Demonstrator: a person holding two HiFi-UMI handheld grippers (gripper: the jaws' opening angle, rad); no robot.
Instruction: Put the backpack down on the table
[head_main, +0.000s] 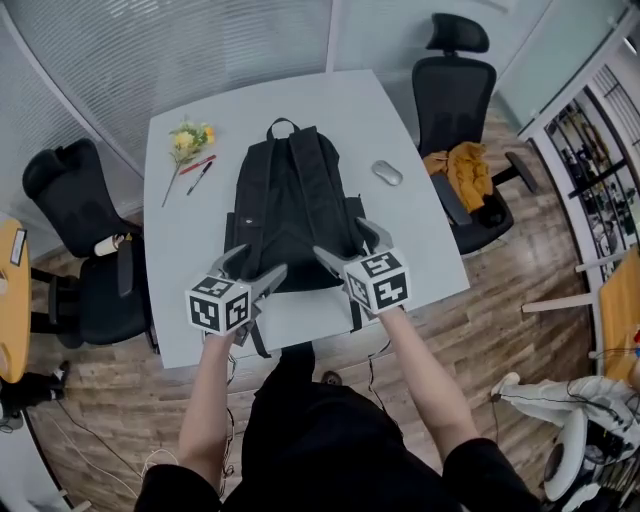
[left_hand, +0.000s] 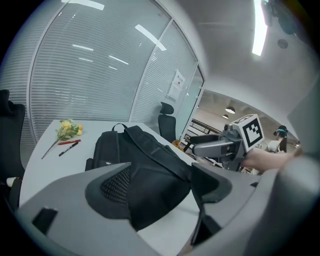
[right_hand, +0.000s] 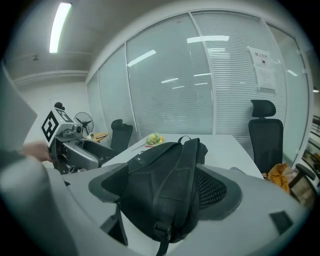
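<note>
Black fabric backpack (head_main: 290, 205) lies flat on the grey table (head_main: 420, 230); at its six o'clock end, your left gripper (head_main: 258, 266) and right gripper (head_main: 343, 242) gape wide.

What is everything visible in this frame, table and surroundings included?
backpack: 1, black, flat on table centre
table: 1, pale grey, room centre
flower: 1, yellow, table's far-left corner
pens: 2, red and black, beside flower
mouse: 1, grey, right of backpack
office chairs: 2, black, left and far-right of table
garment: 1, orange, on right chair
left gripper: 1, grey, open, at backpack's near end
right gripper: 1, grey, open, at backpack's near end
</note>
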